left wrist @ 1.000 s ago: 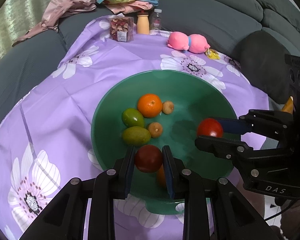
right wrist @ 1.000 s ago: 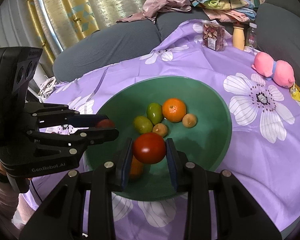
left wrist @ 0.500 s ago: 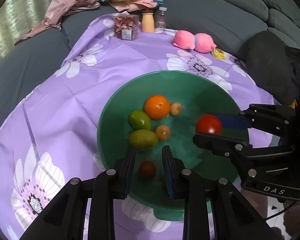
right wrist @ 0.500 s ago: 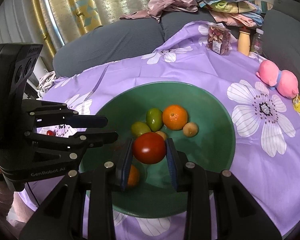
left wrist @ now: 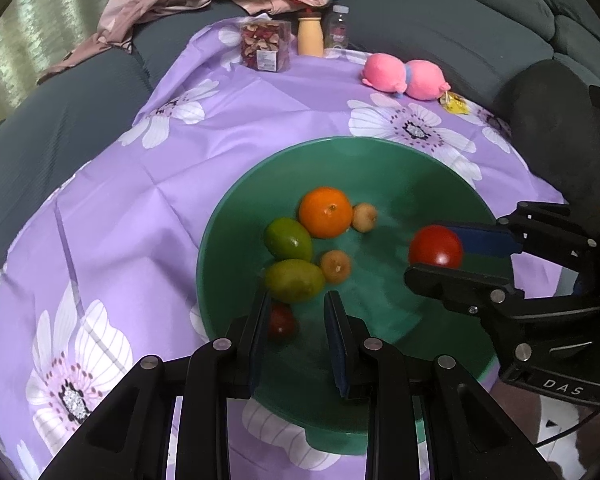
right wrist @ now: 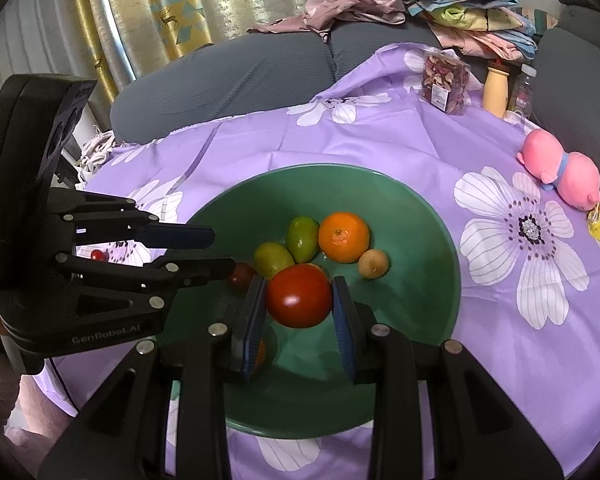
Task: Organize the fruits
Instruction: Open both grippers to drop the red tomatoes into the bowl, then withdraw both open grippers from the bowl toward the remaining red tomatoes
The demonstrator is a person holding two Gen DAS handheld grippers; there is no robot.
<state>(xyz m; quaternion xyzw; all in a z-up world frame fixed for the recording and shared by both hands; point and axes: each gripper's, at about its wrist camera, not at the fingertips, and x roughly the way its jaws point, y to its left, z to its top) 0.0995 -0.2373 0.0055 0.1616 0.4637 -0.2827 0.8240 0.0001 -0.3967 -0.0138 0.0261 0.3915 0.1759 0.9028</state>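
Note:
A green bowl (left wrist: 380,152) (right wrist: 432,216) on the purple flowered cloth holds an orange (left wrist: 325,212) (right wrist: 343,237), two green fruits (left wrist: 288,239) (right wrist: 302,238), two small brown fruits (left wrist: 335,266) and a dark red tomato (left wrist: 281,321) (right wrist: 241,275). My left gripper (left wrist: 297,312) (right wrist: 220,250) is open and empty over the bowl's near side, the dark tomato just below it. My right gripper (right wrist: 299,296) (left wrist: 440,258) is shut on a red tomato (right wrist: 298,295) (left wrist: 436,246), held above the bowl.
A pink plush toy (left wrist: 404,77) (right wrist: 560,168), a snack box (left wrist: 265,46) and two bottles (left wrist: 311,34) stand at the cloth's far edge. A small red fruit (right wrist: 97,255) lies on the cloth left of the bowl. Grey sofa cushions surround the cloth.
My left gripper opened and let go of the dark red tomato, which dropped into the bowl and rolled left. The left gripper drew back a little. The right gripper still holds its tomato.

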